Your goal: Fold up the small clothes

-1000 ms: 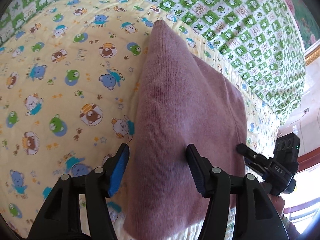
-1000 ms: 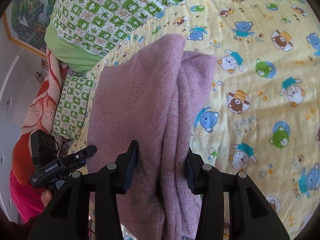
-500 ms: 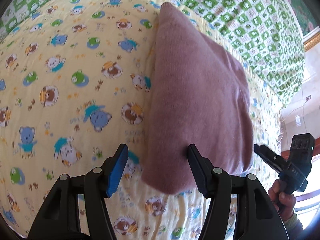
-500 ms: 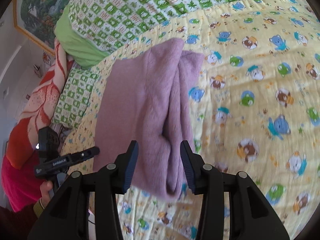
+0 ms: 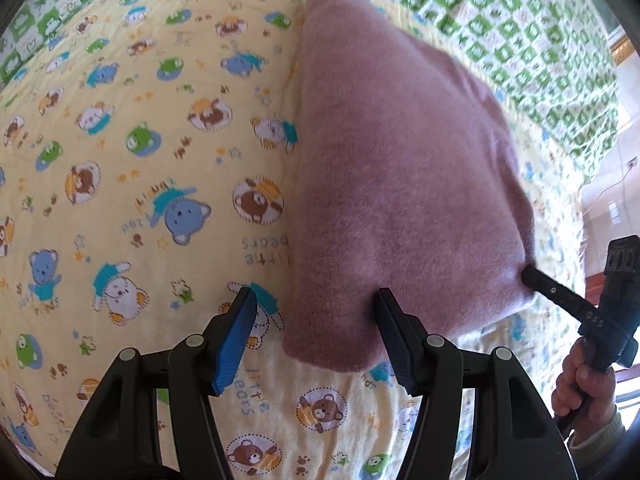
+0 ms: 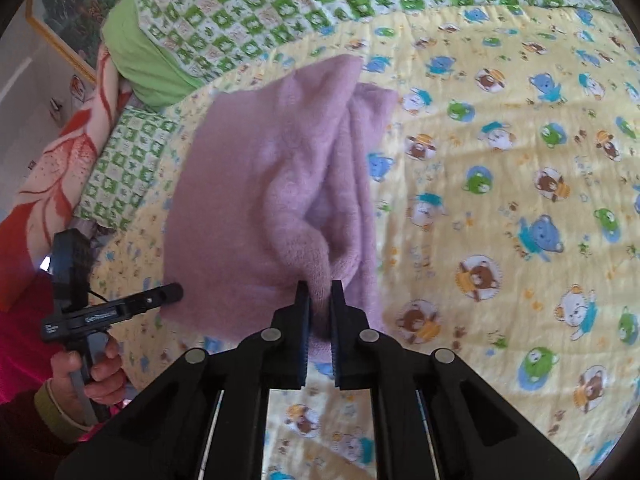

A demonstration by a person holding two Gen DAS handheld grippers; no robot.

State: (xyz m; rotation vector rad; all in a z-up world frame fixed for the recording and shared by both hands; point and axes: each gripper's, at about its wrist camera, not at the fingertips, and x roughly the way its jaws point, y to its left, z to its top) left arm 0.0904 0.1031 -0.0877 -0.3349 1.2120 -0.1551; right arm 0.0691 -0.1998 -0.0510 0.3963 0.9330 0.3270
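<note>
A bed (image 5: pixel 120 128) fills both views, spread with a yellow quilt (image 6: pixel 500 240) printed with little bears. Beyond the quilt, at the far edge of the bed, lies a green-and-white checked blanket (image 6: pixel 280 4), and past that blanket in the right wrist view a plain green pillow (image 6: pixel 148 60) and an orange-and-white patterned cloth (image 6: pixel 60 160) sit at the bed's side.

On the quilt lies the mauve knitted garment (image 5: pixel 400 168), folded into a thick, roughly rectangular pad with its long side running away from both cameras. Its near edge lies close to the bed's near side. In the right wrist view its right side shows bunched layers with a deep crease between them (image 6: pixel 320 200).

The left gripper (image 5: pixel 314 334) is held over the garment's near left corner. Its jaws stand wide apart: the blue-padded one is over bare quilt just beside the garment's left edge, and the other is at the garment's near edge; from this view it is unclear whether it touches the cloth. Nothing is held between them.

The right gripper (image 6: pixel 319 300) is at the garment's near right part. Its jaws are drawn narrow, pinching a raised fold of the garment between them. In the left wrist view its tip meets the garment's near right corner (image 5: pixel 532 278), with the person's hand (image 5: pixel 588 384) wrapped round its handle.
</note>
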